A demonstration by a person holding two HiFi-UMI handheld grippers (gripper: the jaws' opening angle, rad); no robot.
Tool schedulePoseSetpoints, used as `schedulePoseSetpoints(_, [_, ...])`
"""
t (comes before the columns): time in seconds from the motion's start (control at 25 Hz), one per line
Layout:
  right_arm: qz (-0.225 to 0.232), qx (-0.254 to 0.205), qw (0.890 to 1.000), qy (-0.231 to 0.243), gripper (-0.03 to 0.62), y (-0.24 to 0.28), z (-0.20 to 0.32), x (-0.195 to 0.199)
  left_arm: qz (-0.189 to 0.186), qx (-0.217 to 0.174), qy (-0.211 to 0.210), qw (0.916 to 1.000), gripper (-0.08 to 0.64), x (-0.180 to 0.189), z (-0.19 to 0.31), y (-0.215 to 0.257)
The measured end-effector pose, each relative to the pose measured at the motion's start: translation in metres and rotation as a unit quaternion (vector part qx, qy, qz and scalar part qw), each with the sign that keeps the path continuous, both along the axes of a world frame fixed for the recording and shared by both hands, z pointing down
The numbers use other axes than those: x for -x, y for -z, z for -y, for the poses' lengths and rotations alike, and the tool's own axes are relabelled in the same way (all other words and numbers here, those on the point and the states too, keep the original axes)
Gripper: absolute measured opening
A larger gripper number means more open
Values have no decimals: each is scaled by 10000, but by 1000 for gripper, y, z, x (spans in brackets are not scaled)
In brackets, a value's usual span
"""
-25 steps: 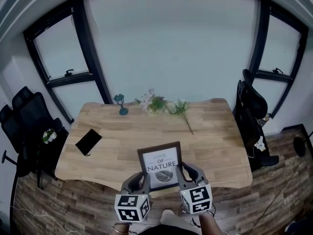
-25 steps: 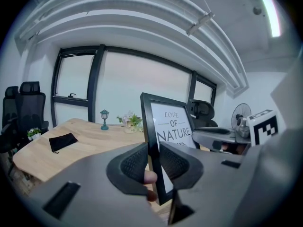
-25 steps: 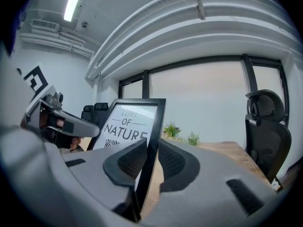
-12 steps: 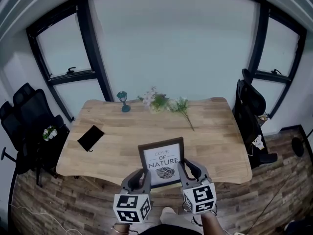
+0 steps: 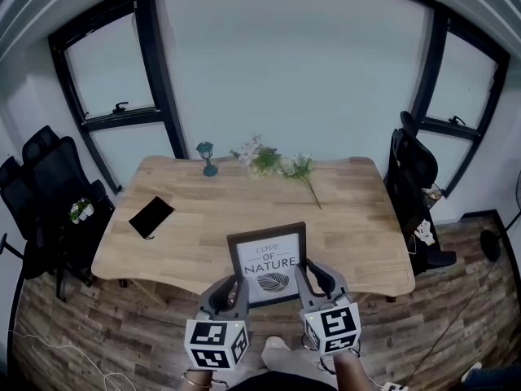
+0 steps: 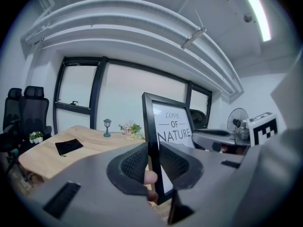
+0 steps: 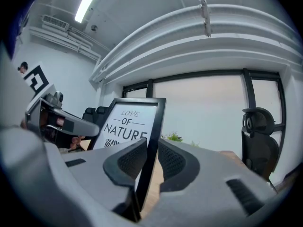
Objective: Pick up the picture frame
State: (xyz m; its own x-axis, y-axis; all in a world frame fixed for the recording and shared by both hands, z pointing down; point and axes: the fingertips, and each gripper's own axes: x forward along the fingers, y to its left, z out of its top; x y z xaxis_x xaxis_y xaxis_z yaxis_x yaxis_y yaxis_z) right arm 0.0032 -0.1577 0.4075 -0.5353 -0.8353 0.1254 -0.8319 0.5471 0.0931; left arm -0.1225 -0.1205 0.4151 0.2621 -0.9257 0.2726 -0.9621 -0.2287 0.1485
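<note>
The picture frame (image 5: 269,262) is black-edged with a white print reading "LOVE OF NATURE". It hangs upright in the air over the near edge of the wooden table (image 5: 203,218). My left gripper (image 5: 234,287) is shut on the frame's left edge (image 6: 150,141). My right gripper (image 5: 308,277) is shut on its right edge (image 7: 154,141). In both gripper views the frame's edge sits pinched between the ribbed pads. The frame's lower part is hidden behind the jaws.
On the table lie a black pouch (image 5: 151,217) at the left, a small teal lamp (image 5: 207,158) and a bunch of flowers (image 5: 277,168) at the back. Black office chairs stand left (image 5: 49,194) and right (image 5: 411,182). Windows line the far wall.
Both grippers have risen together with the frame, lifting it off the table's near edge. The grip on each side has stayed the same.
</note>
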Motion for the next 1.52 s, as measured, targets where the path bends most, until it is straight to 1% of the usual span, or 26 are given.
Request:
schedulePoseSetpoints(0.28, [1,-92,9999,45,74,7,-22,2,0,-79,58,10000,66,1,-23,6])
schedulePoseSetpoints(0.84, [32,-328,9994,50,74,26,-63,0,6,-307,38,9995,66,0,-63,23])
schedulePoseSetpoints(1.52, [-57,-453,9989,87,74,37,-103,13,-55,-438,38,9990,66,12,-103,30])
